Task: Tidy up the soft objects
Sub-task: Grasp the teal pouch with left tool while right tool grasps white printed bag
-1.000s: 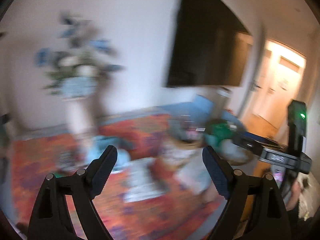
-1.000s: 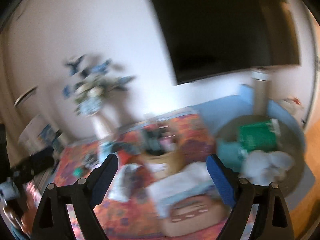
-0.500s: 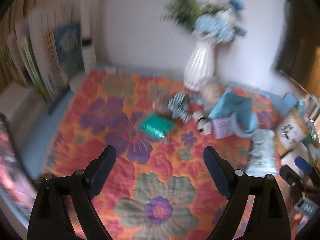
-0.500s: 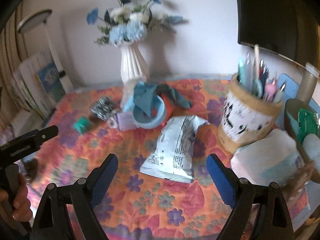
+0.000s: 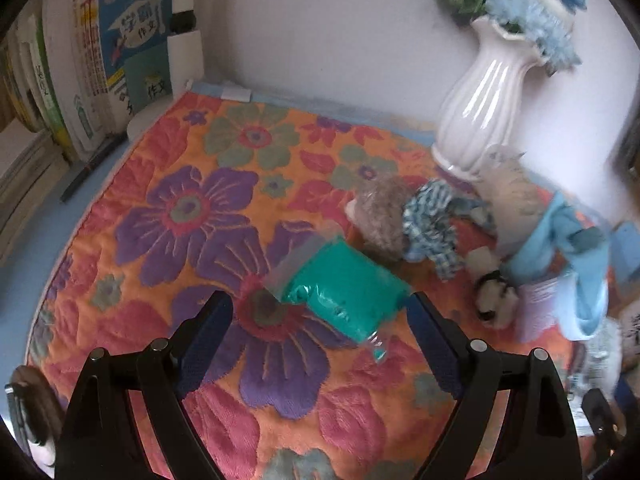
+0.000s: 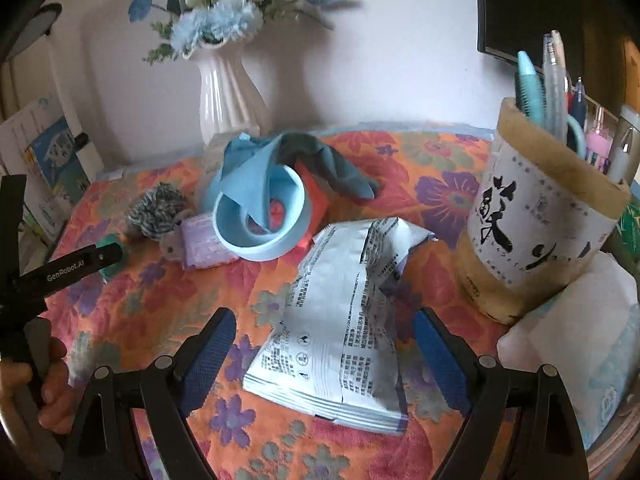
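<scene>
On floral cloth (image 5: 180, 216), green packet (image 5: 344, 288), white pouch (image 6: 340, 320)

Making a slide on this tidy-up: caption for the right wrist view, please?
Open right hand-held gripper poised over a crumpled white printed packet on a floral cloth, pen holder alongside.

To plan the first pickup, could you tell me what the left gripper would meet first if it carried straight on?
Most likely the green bagged bundle: it lies just ahead of the open left gripper, between its fingers' line. Depth is hard to judge.
</scene>
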